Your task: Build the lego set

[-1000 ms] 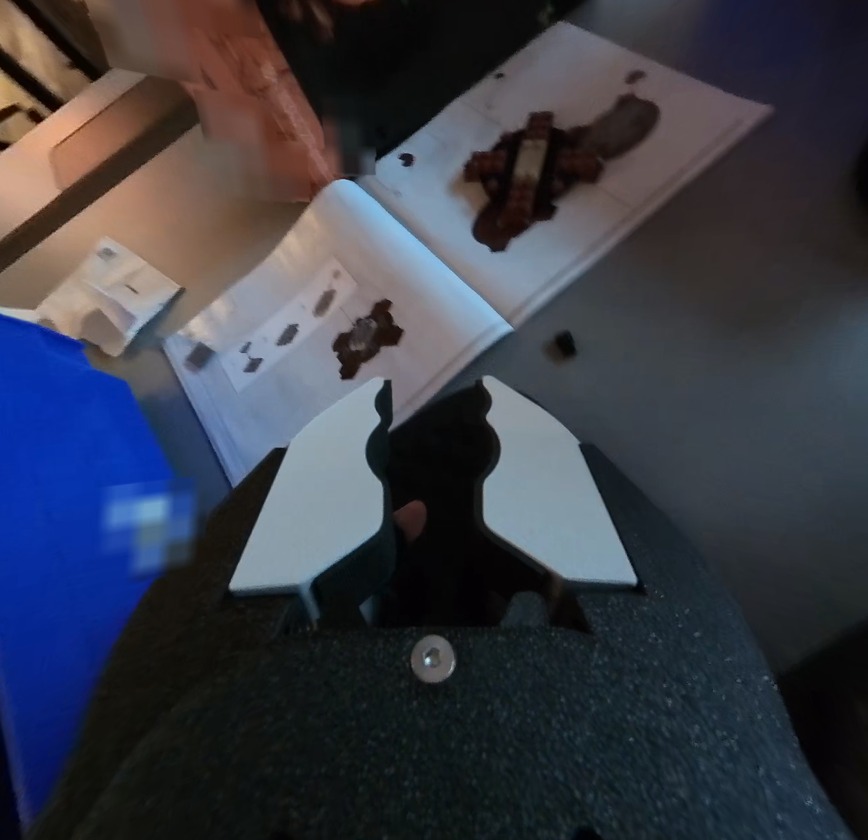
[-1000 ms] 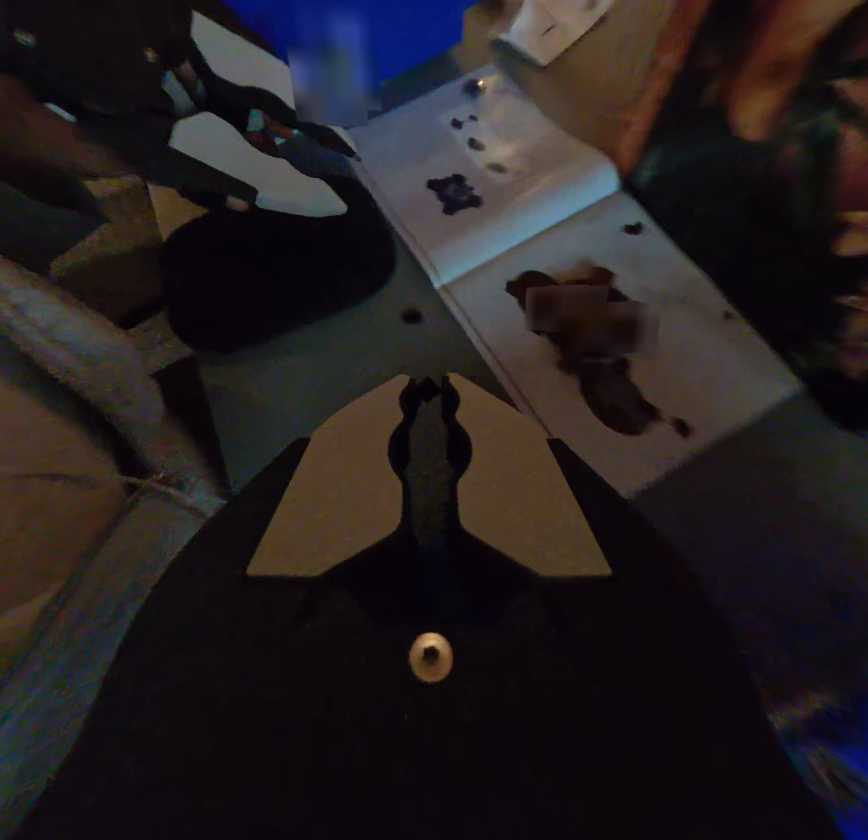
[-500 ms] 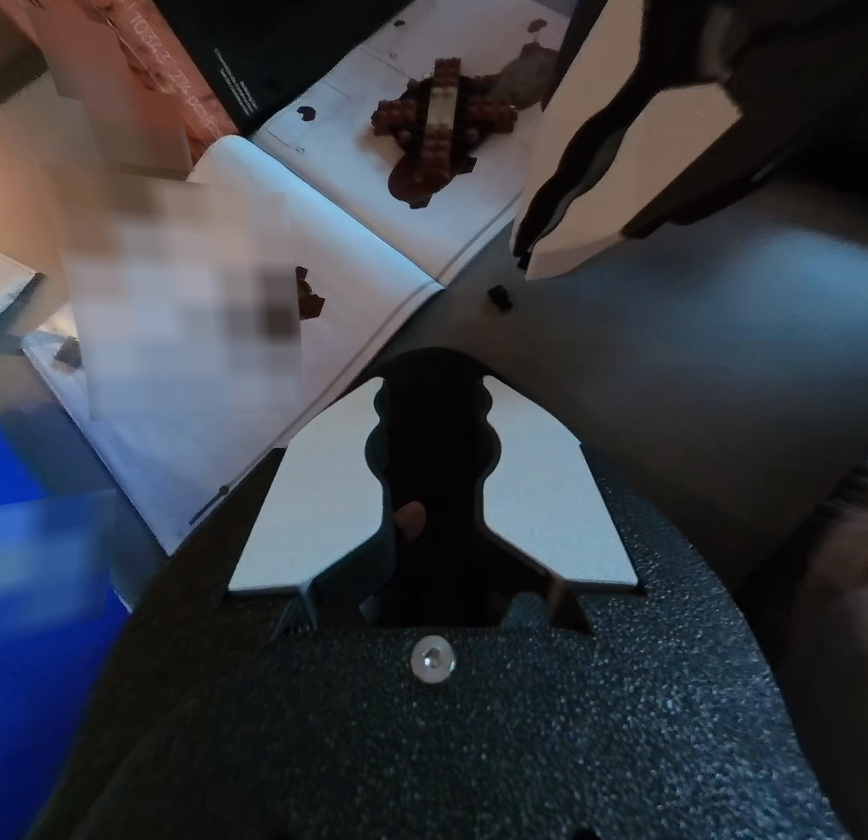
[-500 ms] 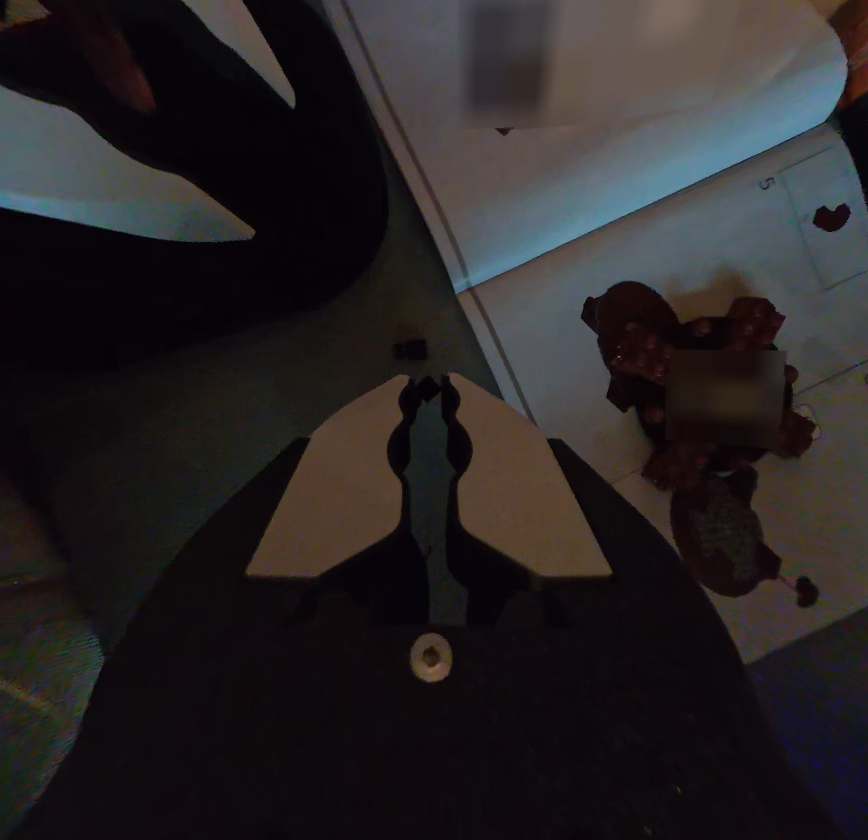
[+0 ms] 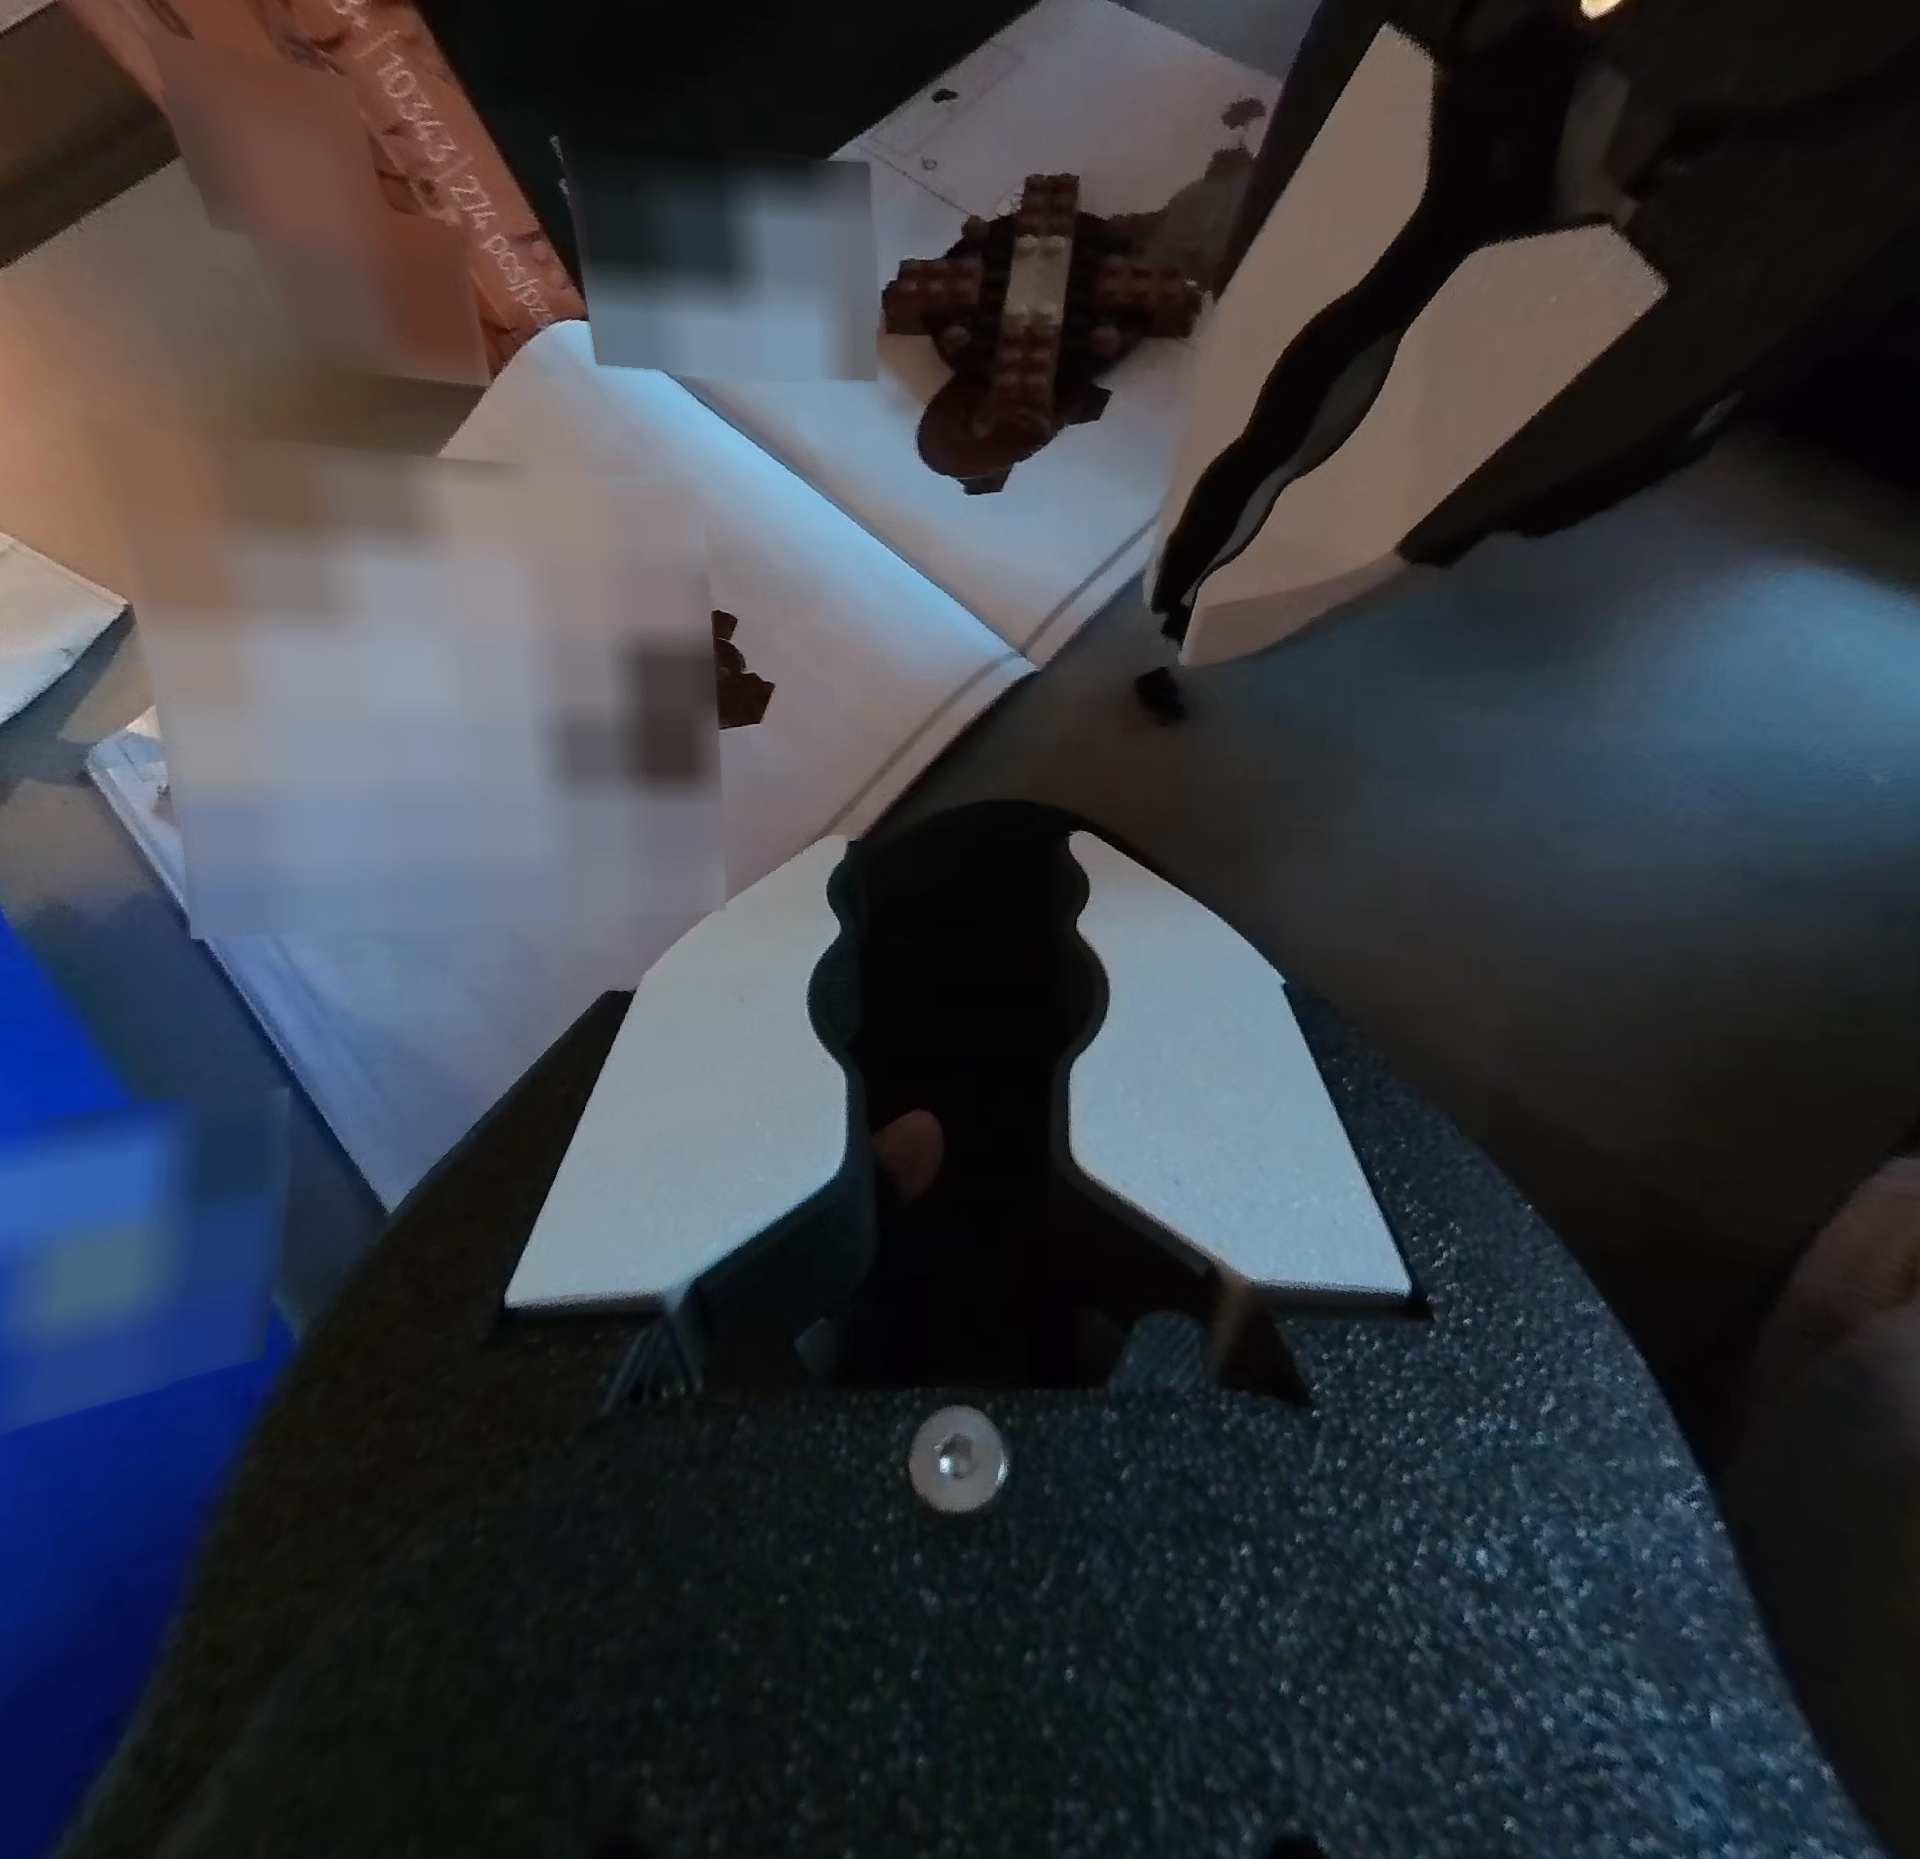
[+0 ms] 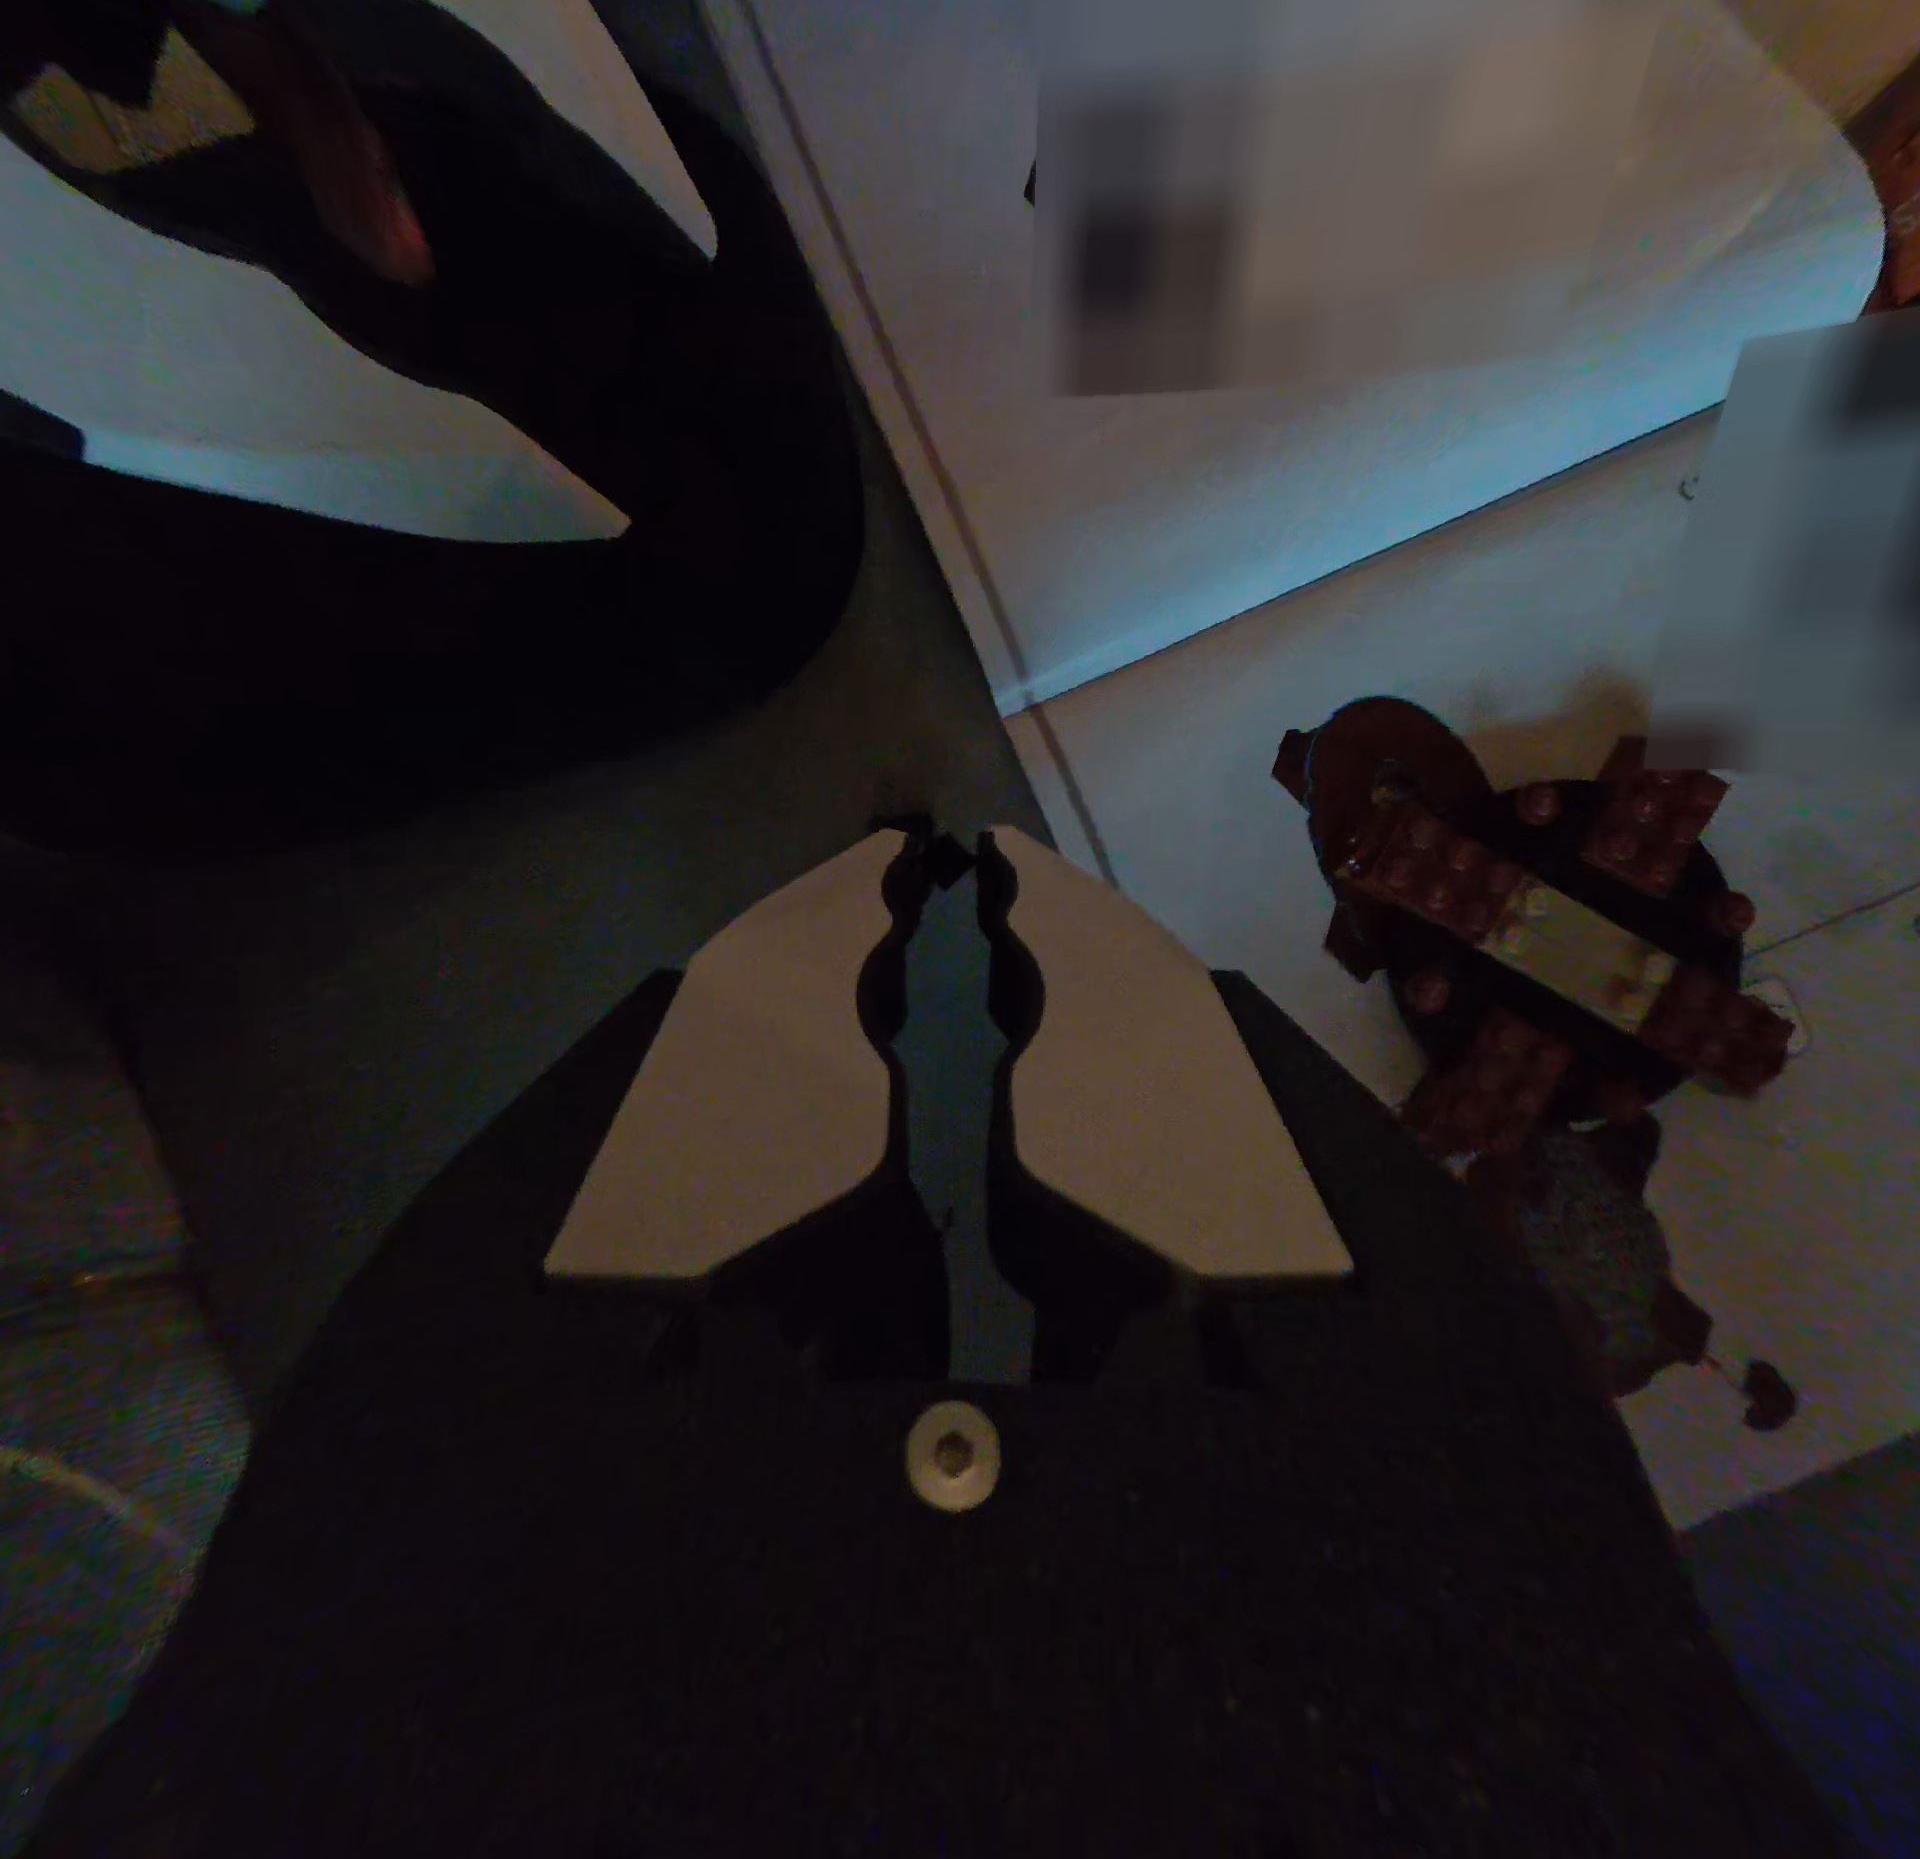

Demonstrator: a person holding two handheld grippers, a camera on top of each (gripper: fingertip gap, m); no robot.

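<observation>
- Piece: a tiny black piece point(image 5: 1162, 692) lies on the dark table point(image 5: 1558, 874). It is too small and too dark to tell what kind of piece it is.
- In the right wrist view the black piece point(image 6: 940, 862) sits right at the tips of the right gripper point(image 6: 951, 853), closer to the finger on the 9 o'clock side.
- The right gripper's jaws stand just a little apart. A thin strip of table shows between them. It is hard to see if either finger touches the piece.
- In the left wrist view the right gripper point(image 5: 1179, 614) comes in from 1 o'clock, and its tips hang just above the piece. Its top is cut off by the picture edge.
- The left gripper point(image 5: 961, 853) has its jaws wide apart with nothing between them. Deep in the dark gap a fingertip point(image 5: 909, 1149) peeks out.
- In the right wrist view the left gripper point(image 6: 670, 386) fills the 10 o'clock corner and is mostly cut off.
- An open white booklet point(image 5: 831, 583) lies just beside the piece, toward 10 o'clock. Much of its pages cannot be made out.
- A brown brick model point(image 5: 1029, 323) with a pale strip sits on the far page, at 12 o'clock. In the right wrist view the model point(image 6: 1538, 936) is at 3 o'clock, dim and partly hidden.
- A pink-orange box point(image 5: 416, 147) stands at 11 o'clock, blurry and cut off.
- A blue thing point(image 5: 94, 1290) at 8 o'clock is too blurry to name.
</observation>
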